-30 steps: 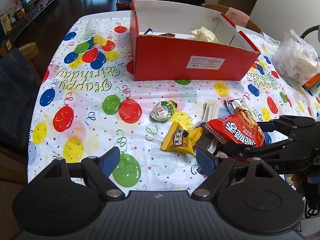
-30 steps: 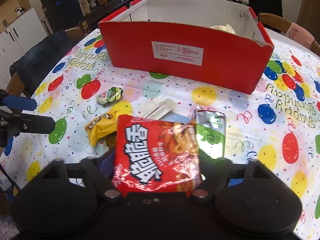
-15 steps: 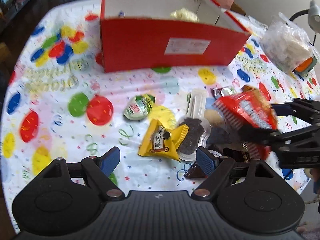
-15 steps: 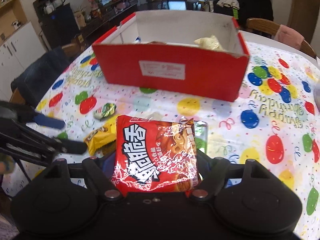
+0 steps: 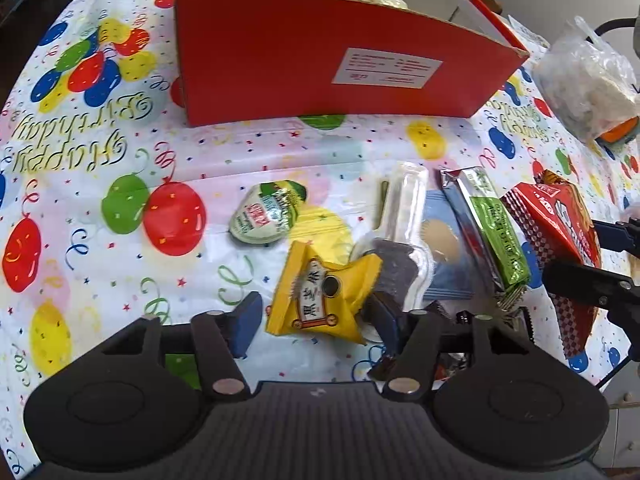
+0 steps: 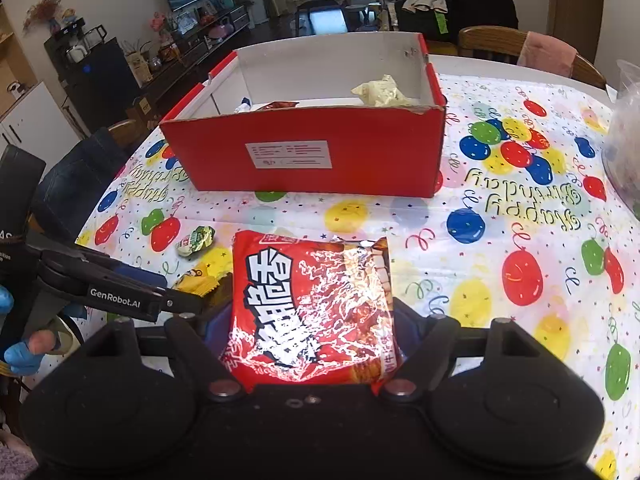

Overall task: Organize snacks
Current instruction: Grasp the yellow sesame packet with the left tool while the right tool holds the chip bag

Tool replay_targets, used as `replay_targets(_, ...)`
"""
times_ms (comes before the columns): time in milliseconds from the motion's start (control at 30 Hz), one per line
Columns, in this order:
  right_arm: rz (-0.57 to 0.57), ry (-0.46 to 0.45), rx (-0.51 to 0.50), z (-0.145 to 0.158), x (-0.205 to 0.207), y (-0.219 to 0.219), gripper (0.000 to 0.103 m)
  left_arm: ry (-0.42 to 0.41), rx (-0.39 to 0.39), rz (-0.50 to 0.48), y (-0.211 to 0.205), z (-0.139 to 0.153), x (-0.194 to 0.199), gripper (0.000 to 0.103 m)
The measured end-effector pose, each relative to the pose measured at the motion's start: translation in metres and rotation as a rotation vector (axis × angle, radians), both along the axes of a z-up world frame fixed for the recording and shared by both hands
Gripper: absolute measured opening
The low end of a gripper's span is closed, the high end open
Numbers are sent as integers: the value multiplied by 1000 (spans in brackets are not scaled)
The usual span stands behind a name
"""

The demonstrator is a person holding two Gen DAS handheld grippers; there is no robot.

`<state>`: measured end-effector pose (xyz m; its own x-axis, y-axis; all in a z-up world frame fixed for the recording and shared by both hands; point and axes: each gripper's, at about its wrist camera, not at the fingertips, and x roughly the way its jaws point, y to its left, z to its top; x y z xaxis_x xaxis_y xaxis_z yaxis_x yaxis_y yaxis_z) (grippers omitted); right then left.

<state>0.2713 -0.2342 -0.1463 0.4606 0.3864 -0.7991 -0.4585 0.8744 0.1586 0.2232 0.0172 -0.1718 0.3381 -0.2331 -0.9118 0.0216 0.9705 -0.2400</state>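
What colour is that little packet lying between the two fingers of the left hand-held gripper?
Yellow, with dark lettering; the small packet shows best in the left wrist view.

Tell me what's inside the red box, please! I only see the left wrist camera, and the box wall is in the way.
Observer: In the right wrist view, a pale yellow packet lies in the far right corner of the red box.
Operator: Anything else in there?
Observer: Yes, a reddish-brown packet peeks over the near wall, next to a small blue and white thing.
Operator: Is the right gripper holding the red bag properly?
Observer: The right gripper has the red bag clamped between its fingers, with the big white letters facing up.
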Motion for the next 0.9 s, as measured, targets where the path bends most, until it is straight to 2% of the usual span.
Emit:
replay_targets(100,-13,1,-1,0,0,-3,78,-12,11,1,-2,2,1,45)
replay_targets(267,-22,-2,4,1,-2,-6,78,-37,36,-6,-7,4,-2,42)
replay_targets(433,-24,-6,5,3,-4,-7,78,-43,-3,30,0,7,-5,33)
replay_targets(567,-32,-8,6,4,-6,-9,78,-47,-16,54,6,8,-13,30)
replay_targets(600,-34,-8,6,5,-7,-10,78,-46,-25,65,8,8,-15,27)
replay_targets(667,-35,-11,6,6,-9,-11,78,-53,-58,84,13,11,-19,14)
replay_targets(900,-31,-13,12,8,-13,-10,78,-62,-52,98,18,14,-28,12)
